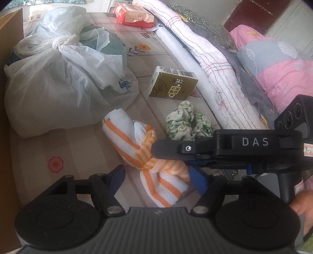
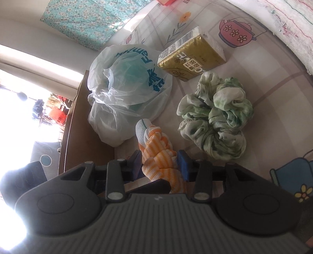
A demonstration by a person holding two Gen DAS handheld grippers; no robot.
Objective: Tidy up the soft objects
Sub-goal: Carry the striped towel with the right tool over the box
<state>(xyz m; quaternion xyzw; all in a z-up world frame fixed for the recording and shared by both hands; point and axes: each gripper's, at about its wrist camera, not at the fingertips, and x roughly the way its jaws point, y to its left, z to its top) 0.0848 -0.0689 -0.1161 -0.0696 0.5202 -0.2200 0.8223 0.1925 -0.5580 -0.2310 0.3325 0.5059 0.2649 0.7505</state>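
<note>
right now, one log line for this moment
left gripper: open | right gripper: open | both around: orange-striped white knotted cloth | beside: green scrunchie

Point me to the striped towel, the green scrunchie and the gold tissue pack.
orange-striped towel (image 1: 125, 134), left wrist view, on its upper white fold
green scrunchie (image 2: 215, 117), right wrist view, on the ruffles near its centre
gold tissue pack (image 1: 173, 86), left wrist view, on its printed top face

White towel (image 1: 148, 156) with orange stripes, centre frame; mottled green-and-white scrunchie (image 1: 187, 122) to its right. Gold tissue pack (image 1: 173, 84) above; translucent white bag (image 1: 58, 78) with blue print, upper left; red-and-pink packet (image 1: 135, 15) at top.
</note>
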